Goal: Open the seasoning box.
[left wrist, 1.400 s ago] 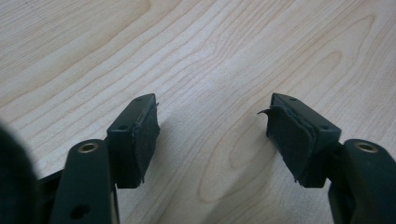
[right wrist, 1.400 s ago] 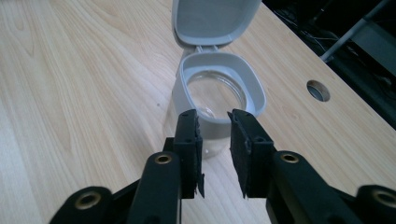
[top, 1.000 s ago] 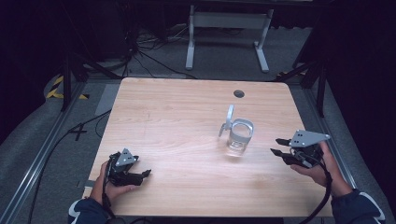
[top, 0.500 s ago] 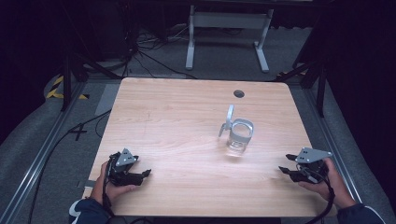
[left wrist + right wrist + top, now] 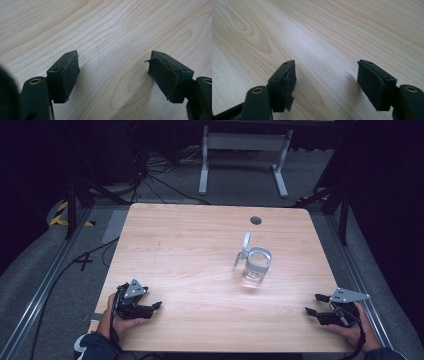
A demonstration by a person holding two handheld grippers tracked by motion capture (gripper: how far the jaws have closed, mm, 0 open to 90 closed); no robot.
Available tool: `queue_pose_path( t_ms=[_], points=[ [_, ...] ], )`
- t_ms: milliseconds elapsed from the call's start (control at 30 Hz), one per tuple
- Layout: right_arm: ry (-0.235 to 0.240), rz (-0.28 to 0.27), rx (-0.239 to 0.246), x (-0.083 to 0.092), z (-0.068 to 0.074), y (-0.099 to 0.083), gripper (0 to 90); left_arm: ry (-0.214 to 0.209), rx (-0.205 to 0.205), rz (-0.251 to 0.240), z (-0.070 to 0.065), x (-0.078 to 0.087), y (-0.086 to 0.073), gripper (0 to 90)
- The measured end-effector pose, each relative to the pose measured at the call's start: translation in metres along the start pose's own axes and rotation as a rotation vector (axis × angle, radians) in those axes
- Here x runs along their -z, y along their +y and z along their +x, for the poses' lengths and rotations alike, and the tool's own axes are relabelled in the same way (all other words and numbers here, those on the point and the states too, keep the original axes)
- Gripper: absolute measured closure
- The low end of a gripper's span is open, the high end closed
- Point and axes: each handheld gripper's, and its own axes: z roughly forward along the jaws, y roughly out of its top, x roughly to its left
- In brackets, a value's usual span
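A clear glass jar (image 5: 256, 266) with its hinged lid tipped up stands right of the table's middle. My left gripper (image 5: 156, 306) rests low at the front left corner, held in a hand, open with nothing between its fingers (image 5: 70, 72). My right gripper (image 5: 315, 304) sits low over the front right corner of the wooden table (image 5: 200, 245), well short of the jar. Its jaws have just been opening and stand wide over bare wood, with nothing between the pads (image 5: 372, 82).
A round cable hole (image 5: 256, 220) lies near the table's far edge. Beyond the table stand a white metal frame (image 5: 245, 150) and loose cables on the dark floor. Rails run along both sides of the table.
My right gripper has come down and back toward the front right corner, away from the jar. The left gripper and the jar have stayed put.
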Motion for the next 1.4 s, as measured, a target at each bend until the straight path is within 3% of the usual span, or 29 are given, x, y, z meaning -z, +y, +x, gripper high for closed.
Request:
queue_pose_path(
  t_ms=[200,400,633,767,1400],
  points=[
    [-0.014,-0.01,-0.014,0.002,-0.0007,-0.0037,28.7,0.003,0.007,-0.008,-0.0009,0.0,-0.0008,25.3],
    [-0.012,-0.011,-0.014,0.0021,-0.0007,-0.0039,28.6,0.009,-0.014,-0.005,0.0004,0.0007,-0.0006,25.3],
    [-0.012,-0.011,-0.012,0.0022,-0.0009,-0.0039,28.6,0.013,0.012,-0.004,-0.0014,0.001,-0.0015,24.4],
    [-0.01,-0.01,-0.013,0.0023,-0.0011,-0.0038,28.6,0.026,0.028,0.008,-0.0012,0.0004,-0.0014,18.5],
    [-0.002,-0.01,-0.008,0.0022,-0.0019,-0.0037,28.5,0.035,0.044,0.021,-0.0012,0.0003,-0.0011,14.0]
  ],
)
